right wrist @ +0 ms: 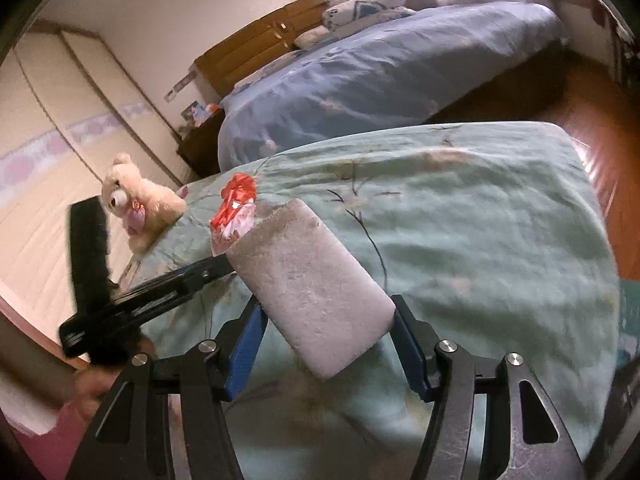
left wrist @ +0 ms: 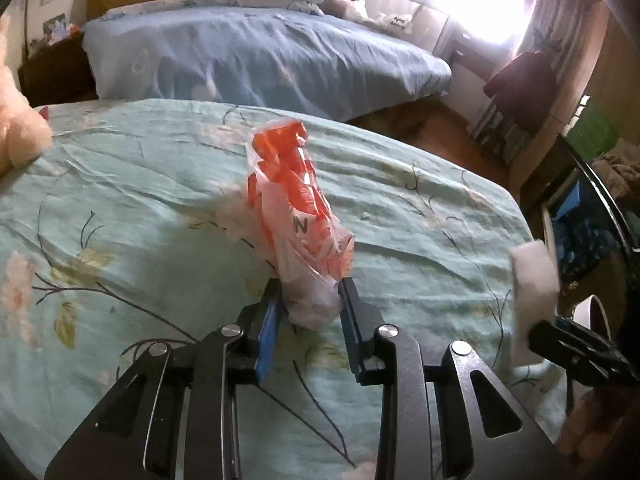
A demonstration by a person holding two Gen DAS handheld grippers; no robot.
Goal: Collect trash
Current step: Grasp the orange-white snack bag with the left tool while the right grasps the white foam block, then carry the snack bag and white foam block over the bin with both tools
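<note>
The red-and-clear plastic wrapper (left wrist: 298, 208) stood nearly on end above the green floral bedspread (left wrist: 120, 200), its long axis running up and away from the left tool (left wrist: 310, 296), which pinched only its crumpled lower end between narrowed jaws, so it could have slipped out or flopped over, being thin and limp. The white foam block (right wrist: 312, 288) lay slantwise across the right tool (right wrist: 326, 332), clamped across its near end with the far end pointing toward the wrapper; held so near one end, it could have pivoted loose.
</note>
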